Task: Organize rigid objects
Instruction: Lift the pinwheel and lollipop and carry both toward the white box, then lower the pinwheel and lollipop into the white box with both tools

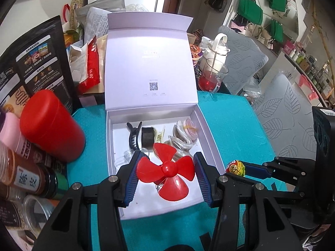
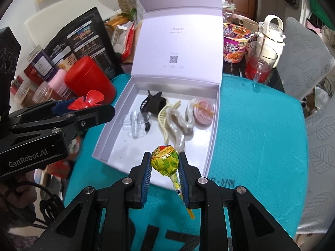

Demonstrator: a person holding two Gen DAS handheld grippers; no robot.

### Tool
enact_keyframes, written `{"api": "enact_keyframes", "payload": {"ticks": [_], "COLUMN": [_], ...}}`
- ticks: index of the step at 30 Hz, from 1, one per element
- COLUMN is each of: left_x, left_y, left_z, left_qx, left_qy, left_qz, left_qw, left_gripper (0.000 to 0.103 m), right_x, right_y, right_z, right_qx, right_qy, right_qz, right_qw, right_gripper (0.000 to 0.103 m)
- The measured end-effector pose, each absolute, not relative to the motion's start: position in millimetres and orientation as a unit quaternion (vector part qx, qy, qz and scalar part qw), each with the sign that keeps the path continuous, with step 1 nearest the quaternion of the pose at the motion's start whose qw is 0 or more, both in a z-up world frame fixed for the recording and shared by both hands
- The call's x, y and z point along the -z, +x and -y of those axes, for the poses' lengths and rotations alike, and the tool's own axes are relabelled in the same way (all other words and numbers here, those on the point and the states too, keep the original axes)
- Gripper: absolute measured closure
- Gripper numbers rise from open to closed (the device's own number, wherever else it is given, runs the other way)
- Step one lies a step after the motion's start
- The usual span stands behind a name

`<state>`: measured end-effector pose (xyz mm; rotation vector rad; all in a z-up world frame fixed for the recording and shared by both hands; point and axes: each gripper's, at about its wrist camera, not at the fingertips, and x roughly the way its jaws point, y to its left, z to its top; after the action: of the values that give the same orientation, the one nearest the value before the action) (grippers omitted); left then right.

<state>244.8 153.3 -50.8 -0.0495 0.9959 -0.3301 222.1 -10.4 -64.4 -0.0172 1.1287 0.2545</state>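
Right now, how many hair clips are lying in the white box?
4: a black claw clip at the back left, a clear one front left, a cream one mid-box, and a pearly one beside it. Others may be hidden.

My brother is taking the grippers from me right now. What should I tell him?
Left gripper: shut on the red fan, held over the near end of the open box.
Right gripper: shut on the lollipop, over the box's near edge.
Done: black clip, cream clip, clear clip and round tin already lie in the box.
Left: put the fan and lollipop in the box.
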Motion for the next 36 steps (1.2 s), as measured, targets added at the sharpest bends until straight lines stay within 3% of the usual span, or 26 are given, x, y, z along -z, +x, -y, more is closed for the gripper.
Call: {"api": "enact_keyframes", "payload": {"ticks": [18, 36], "left_x": [59, 111], "left_y": [308, 349], "left_z": [-150, -152], "left_qx": [0.143, 0.124], "left_qy": [-0.018, -0.013], "left_qz": [-0.456, -0.467], "left_qw": [0.878, 0.875], "left_gripper": [0.053, 0.053], "right_x": [69, 108], "right_y": [286, 335], "right_z": [20, 26], "right_qx": [-0.112, -0.097], "right_qy": [-0.003, 0.022], "right_qz": [-0.494, -0.487], "right_qw": [0.862, 0.868], "right_gripper": [0.078, 0.078]}}
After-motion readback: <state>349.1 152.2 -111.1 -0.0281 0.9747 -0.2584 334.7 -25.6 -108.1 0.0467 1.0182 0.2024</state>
